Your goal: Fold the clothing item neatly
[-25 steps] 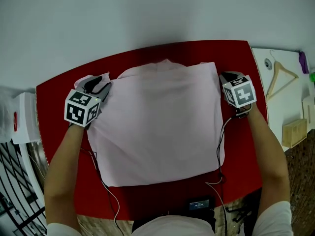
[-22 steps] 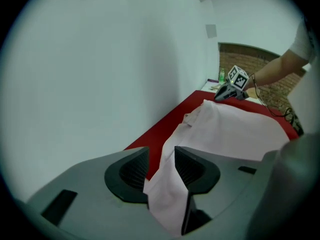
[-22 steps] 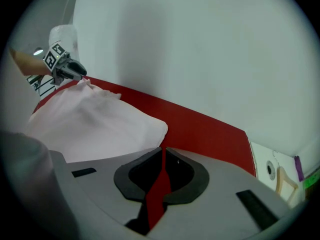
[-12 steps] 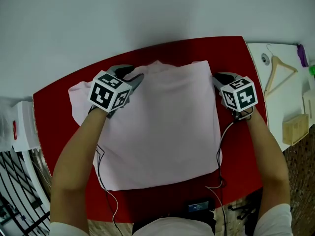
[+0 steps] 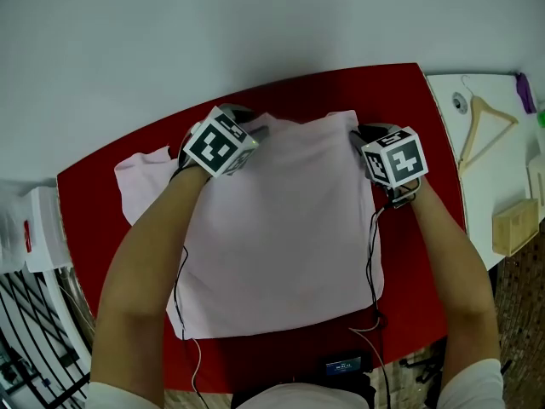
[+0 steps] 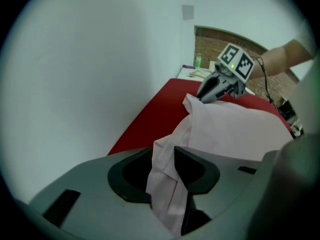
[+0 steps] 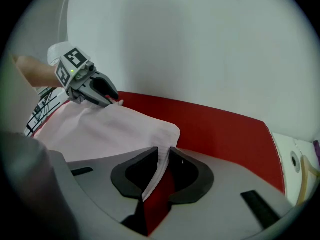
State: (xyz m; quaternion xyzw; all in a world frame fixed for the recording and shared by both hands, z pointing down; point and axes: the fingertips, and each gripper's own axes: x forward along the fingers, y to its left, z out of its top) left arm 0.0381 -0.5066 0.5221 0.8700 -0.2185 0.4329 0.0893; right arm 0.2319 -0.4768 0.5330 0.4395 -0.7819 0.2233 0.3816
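**Garment (image 5: 281, 228) flat on the table, far edge between both pairs of jaws**

We see the pale pink garment spread across the middle of the red table (image 5: 94, 220). In the head view its near hem lies toward 6 o'clock and its far edge toward 12. One sleeve (image 5: 140, 177) lies out flat at about 10 o'clock, to the side of the main body of cloth.

The left gripper (image 5: 253, 129) is at 11 o'clock of the garment, on the far edge, pointing down and away from us. In the left gripper view a bunched, layered fold of pink cloth fills the gap between its jaws. The pads press on it from both sides (a firm pinch, as far as we can judge).

The right gripper (image 5: 361, 135) is at 1 o'clock, at the far right corner. Its jaws have just been opening. In the right gripper view they stand a little apart, and a thin edge of cloth hangs between them, lying against one pad. Red tabletop shows through the rest of the gap, so the pads do not clamp the cloth.

Past the table, at 2 to 3 o'clock, a white surface (image 5: 502, 173) carries a wooden hanger (image 5: 484, 126) and a wooden block (image 5: 514, 227).
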